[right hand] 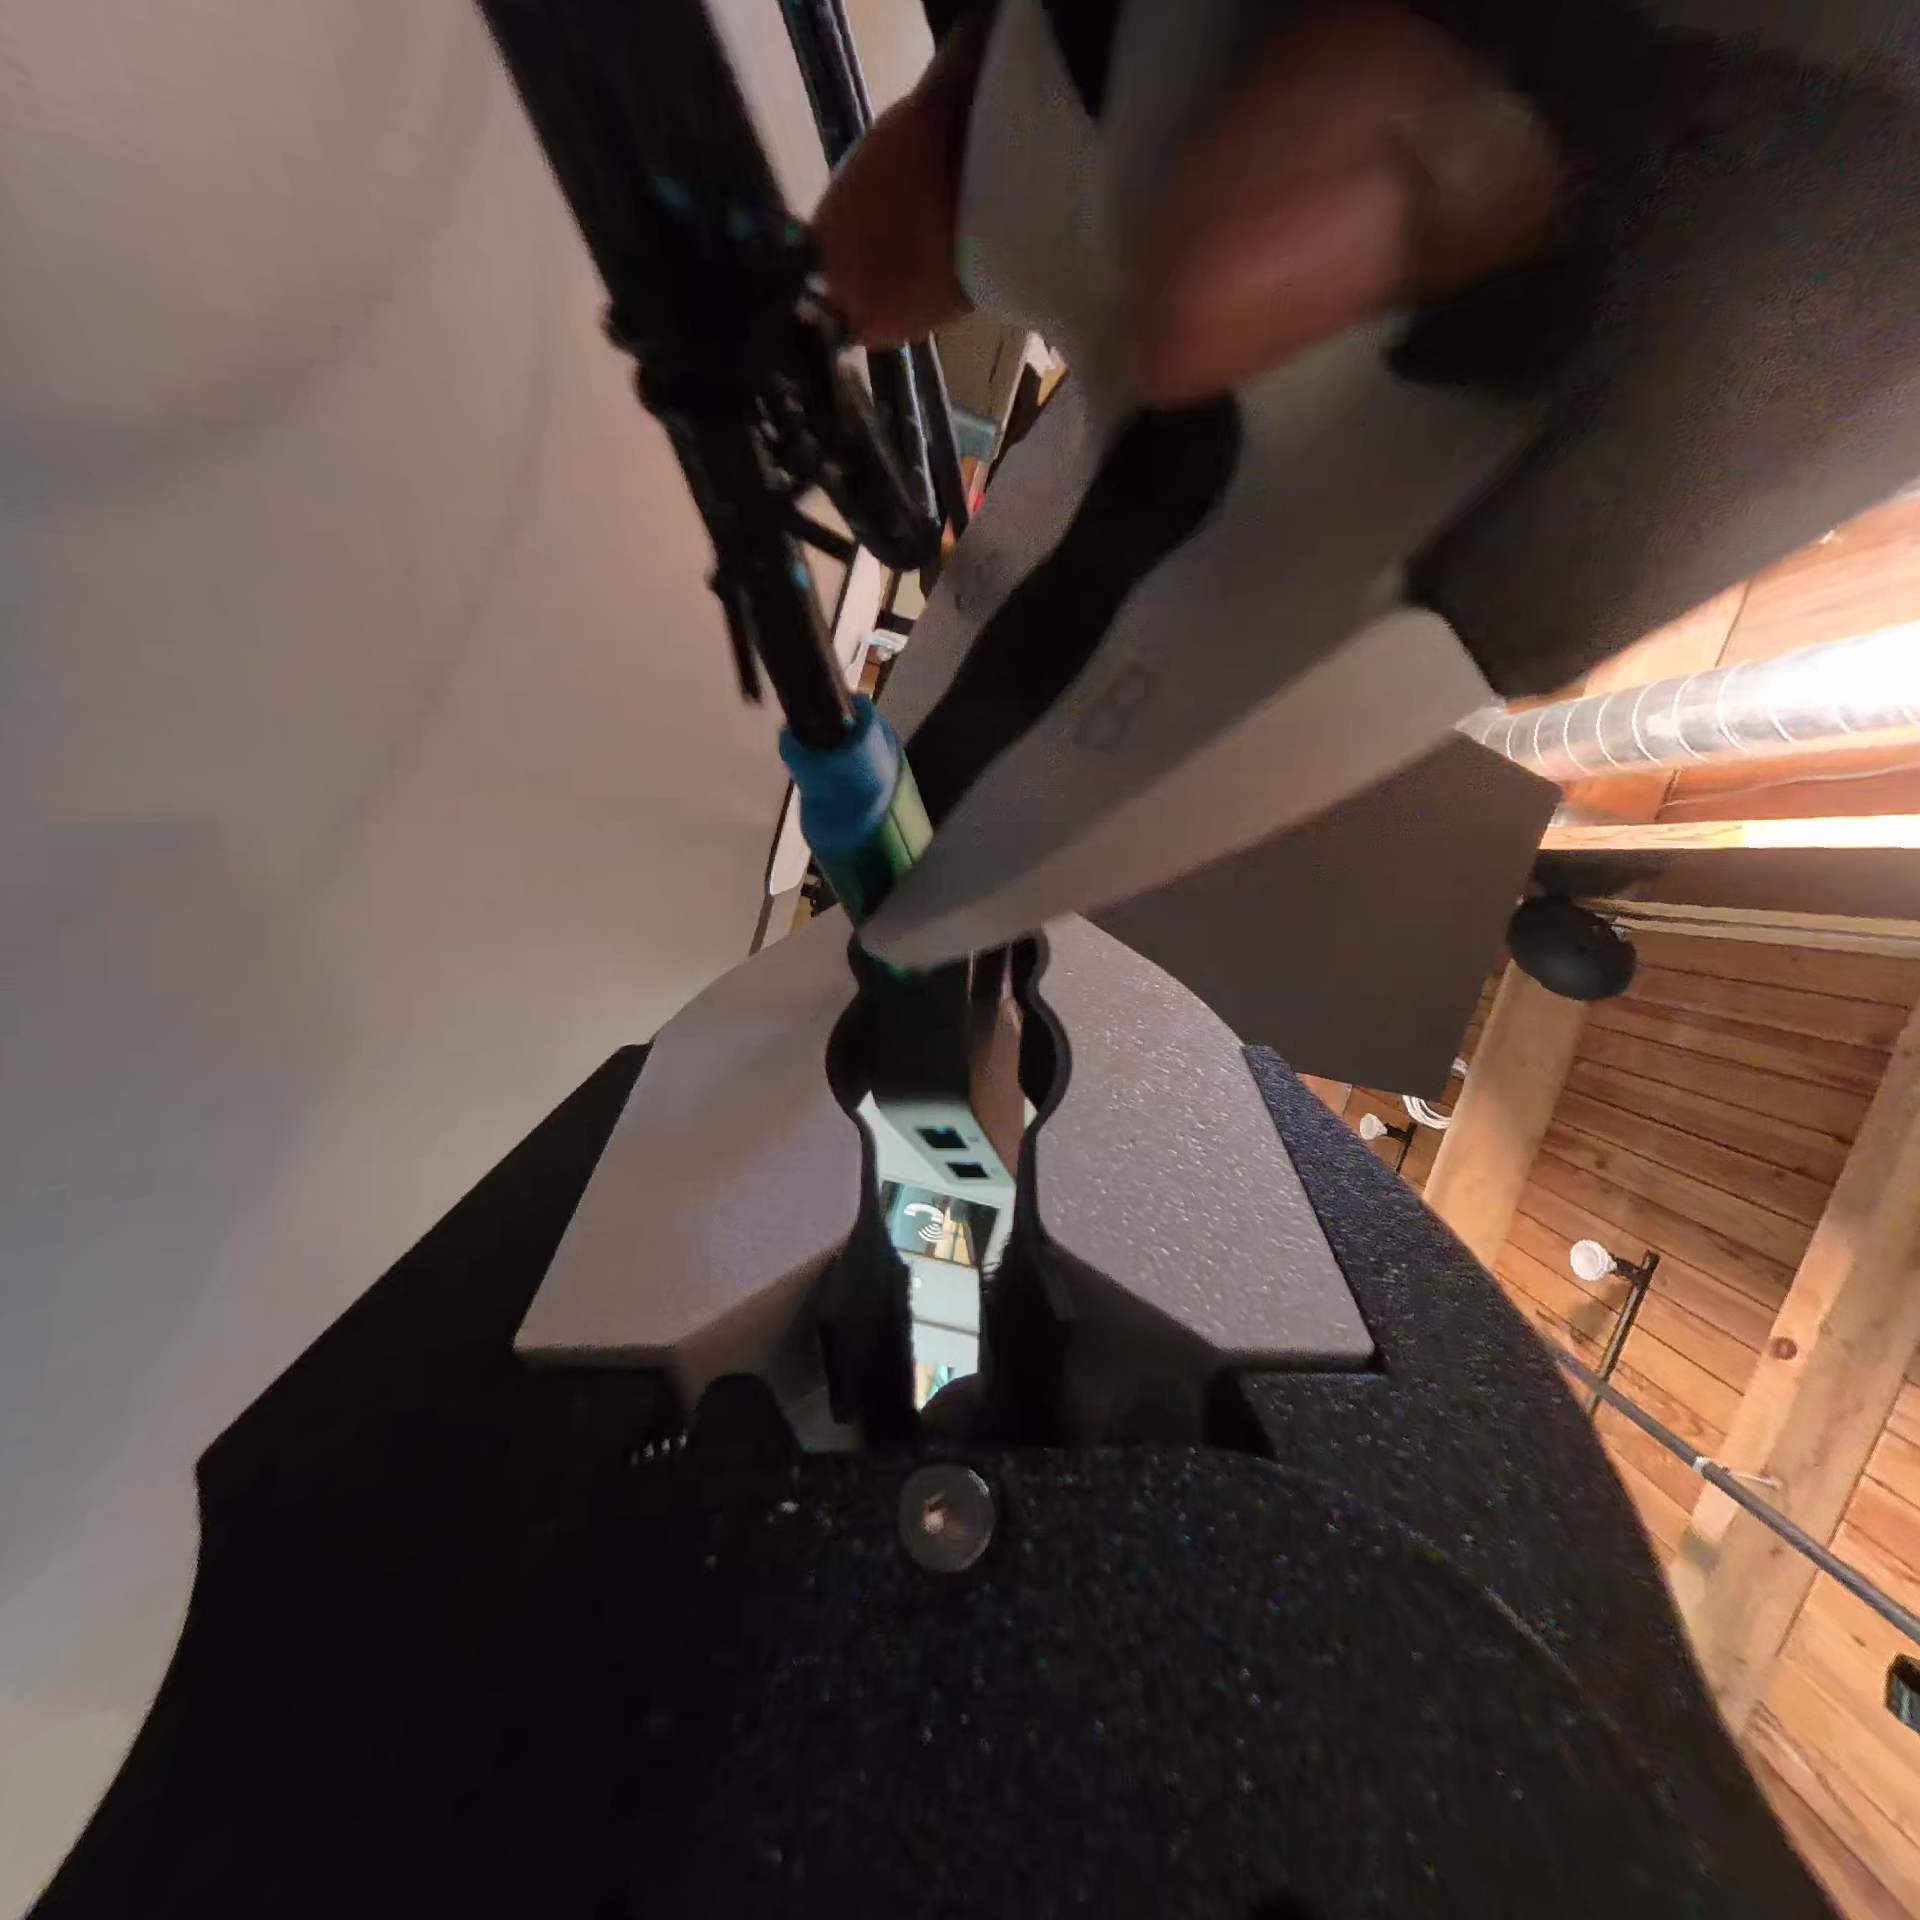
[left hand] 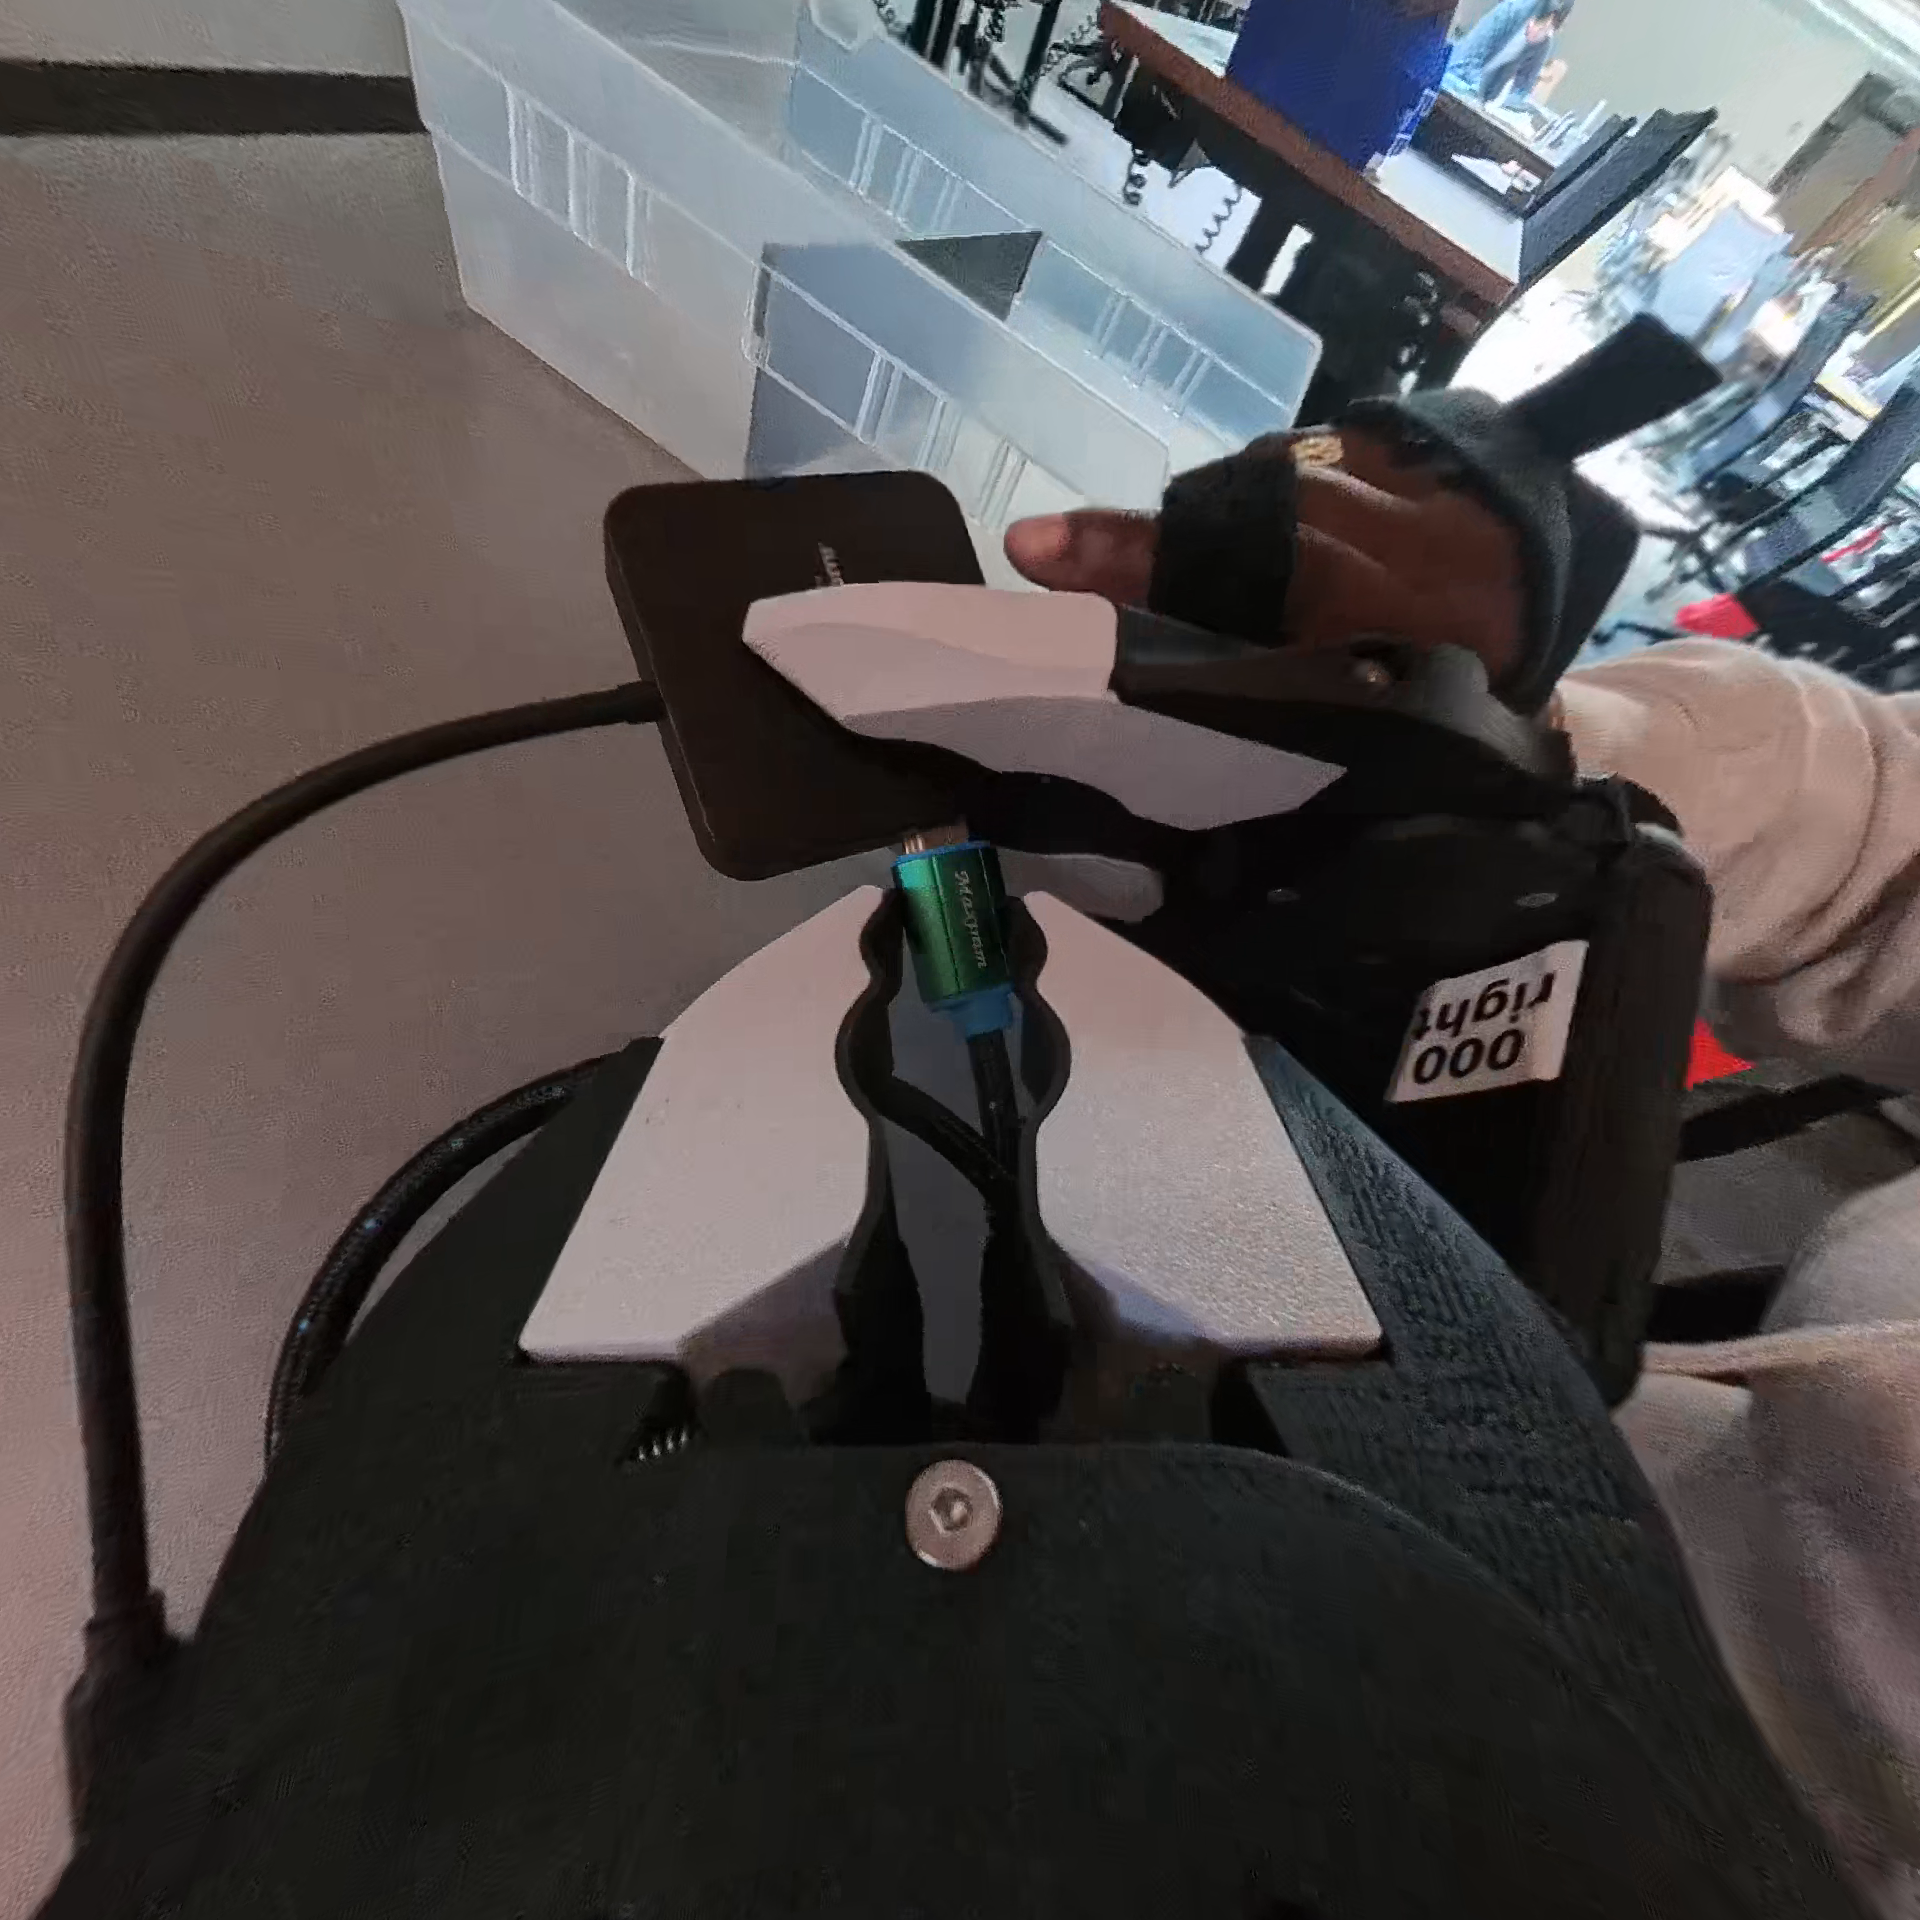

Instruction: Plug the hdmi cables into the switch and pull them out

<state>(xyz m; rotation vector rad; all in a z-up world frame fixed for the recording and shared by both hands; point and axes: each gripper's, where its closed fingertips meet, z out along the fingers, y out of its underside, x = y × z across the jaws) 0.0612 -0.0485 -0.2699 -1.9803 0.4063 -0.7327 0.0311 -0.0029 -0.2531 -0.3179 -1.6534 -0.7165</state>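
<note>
Clamped in my left fingers, the green metal HDMI plug meets the flat black switch at twelve o'clock, gripped by my right fingers. Angled pushing could jam the connector.

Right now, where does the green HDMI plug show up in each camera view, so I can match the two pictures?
Left wrist view: the green HDMI plug sits at centre, pinched at the left claw, its metal tip at the edge of the black switch.
Right wrist view: the plug is just above centre, angled, with its black cable running up and left.
Shared landmark: the plug's blue collar, where the cable enters.
</note>
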